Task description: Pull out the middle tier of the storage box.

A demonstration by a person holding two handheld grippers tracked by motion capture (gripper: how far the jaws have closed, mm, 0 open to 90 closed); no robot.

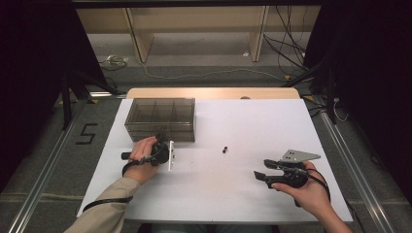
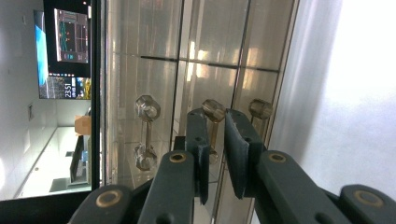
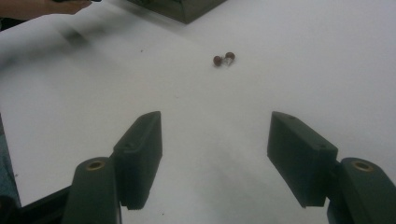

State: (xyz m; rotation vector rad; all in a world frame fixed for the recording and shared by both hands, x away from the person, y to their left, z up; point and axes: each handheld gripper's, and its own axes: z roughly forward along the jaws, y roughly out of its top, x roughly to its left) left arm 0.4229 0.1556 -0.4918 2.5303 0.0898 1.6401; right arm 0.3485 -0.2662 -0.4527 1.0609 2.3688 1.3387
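Note:
A smoky see-through drawer box (image 1: 160,119) stands at the back left of the white table (image 1: 243,194). Its front carries three hexagonal knobs; the middle knob (image 2: 214,110) sits between the tips of my left gripper (image 2: 215,116), whose jaws are nearly together and pinch it. In the high view the left gripper (image 1: 159,138) is against the box front, held on its side by a hand. My right gripper (image 1: 260,169) rests at the front right, pointing left, jaws wide apart. Two small dark round pieces (image 3: 223,59) lie on the table ahead of the right gripper (image 3: 215,121), also seen mid-table (image 1: 224,149).
A thin white bar (image 1: 171,155) lies just right of the left gripper. The outer knobs (image 2: 147,108) (image 2: 260,108) flank the gripped one. Dark frame rails and cables surround the table; a wooden shelf stands beyond its far edge.

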